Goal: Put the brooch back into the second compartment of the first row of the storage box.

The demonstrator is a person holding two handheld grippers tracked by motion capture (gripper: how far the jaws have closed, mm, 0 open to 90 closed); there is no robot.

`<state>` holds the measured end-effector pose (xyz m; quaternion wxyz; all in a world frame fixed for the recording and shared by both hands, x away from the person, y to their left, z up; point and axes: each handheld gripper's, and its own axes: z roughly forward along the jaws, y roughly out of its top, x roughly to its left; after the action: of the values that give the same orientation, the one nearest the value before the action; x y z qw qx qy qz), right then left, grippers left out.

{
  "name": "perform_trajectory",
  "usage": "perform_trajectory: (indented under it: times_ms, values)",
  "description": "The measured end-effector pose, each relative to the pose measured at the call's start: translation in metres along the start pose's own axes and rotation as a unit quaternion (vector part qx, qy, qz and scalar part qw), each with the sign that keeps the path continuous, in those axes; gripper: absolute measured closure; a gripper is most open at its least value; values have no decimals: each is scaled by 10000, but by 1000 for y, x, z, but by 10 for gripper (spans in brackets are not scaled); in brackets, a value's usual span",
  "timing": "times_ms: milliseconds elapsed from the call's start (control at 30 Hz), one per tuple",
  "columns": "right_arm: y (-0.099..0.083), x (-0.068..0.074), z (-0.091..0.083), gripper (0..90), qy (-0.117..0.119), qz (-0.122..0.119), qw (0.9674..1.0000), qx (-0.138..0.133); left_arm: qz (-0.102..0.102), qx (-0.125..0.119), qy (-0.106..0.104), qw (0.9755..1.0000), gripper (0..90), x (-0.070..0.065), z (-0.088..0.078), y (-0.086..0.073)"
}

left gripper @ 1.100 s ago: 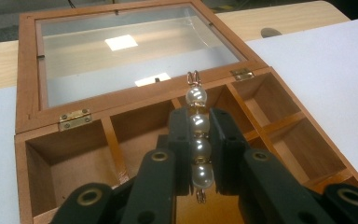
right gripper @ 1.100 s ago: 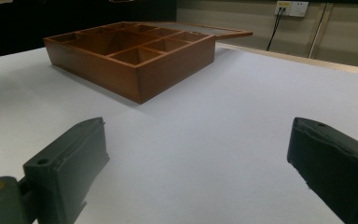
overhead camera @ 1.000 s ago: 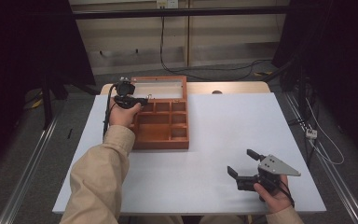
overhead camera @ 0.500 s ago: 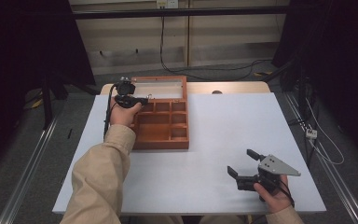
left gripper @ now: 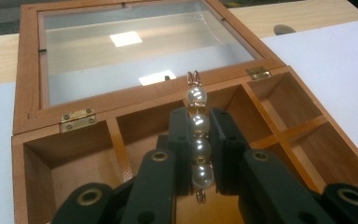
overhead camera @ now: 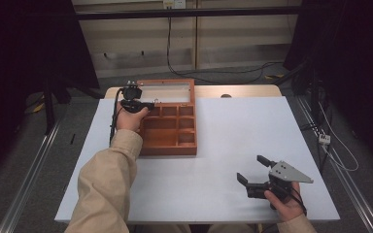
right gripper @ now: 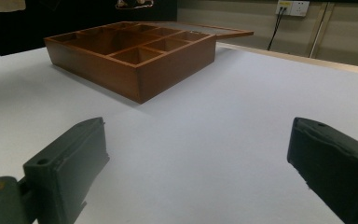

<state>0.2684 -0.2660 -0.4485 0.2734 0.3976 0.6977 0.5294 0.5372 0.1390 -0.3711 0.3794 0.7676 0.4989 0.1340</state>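
Near the table's (overhead camera: 223,145) front right corner the right gripper (overhead camera: 255,174) rests wide open, empty; toward the far left corner the left gripper (left gripper: 198,140) pinches a pearl string (left gripper: 196,135) over the wooden box (overhead camera: 175,131); light, slippery, probably best gripped mid-length

The left gripper (overhead camera: 135,99) is held over the far left corner of the wooden box (overhead camera: 167,141), its body pointing right across the rear compartments. Beyond it lies the box's opened glass lid (overhead camera: 169,91), flat on the table. A beige sleeve (overhead camera: 108,184) runs back from it toward the near edge. The right gripper (overhead camera: 253,170) sits low over the white table (overhead camera: 233,126), well apart from the box, which lies ahead and to its left. Its jaws stand spread wide with bare tabletop between them, and a grey three-cornered plate (overhead camera: 288,172) tops it.
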Motion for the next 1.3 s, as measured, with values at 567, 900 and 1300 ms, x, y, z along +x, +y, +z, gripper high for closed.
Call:
perform_trajectory:
  times_ms: [567, 900, 1300]
  values:
    - [0, -2, 0, 41, -25, 29, 10000, -15, 26, 29, 46, 10000, 801, 2, 9, -2]
    - [0, -2, 0, 41, -19, -4, 10000, -10, 56, 84, 71, 9999, 801, 4, 14, -3]
    - [-1, -2, 0, 41, -20, 18, 10000, -6, 49, 153, 130, 9998, 801, 7, 18, -5]
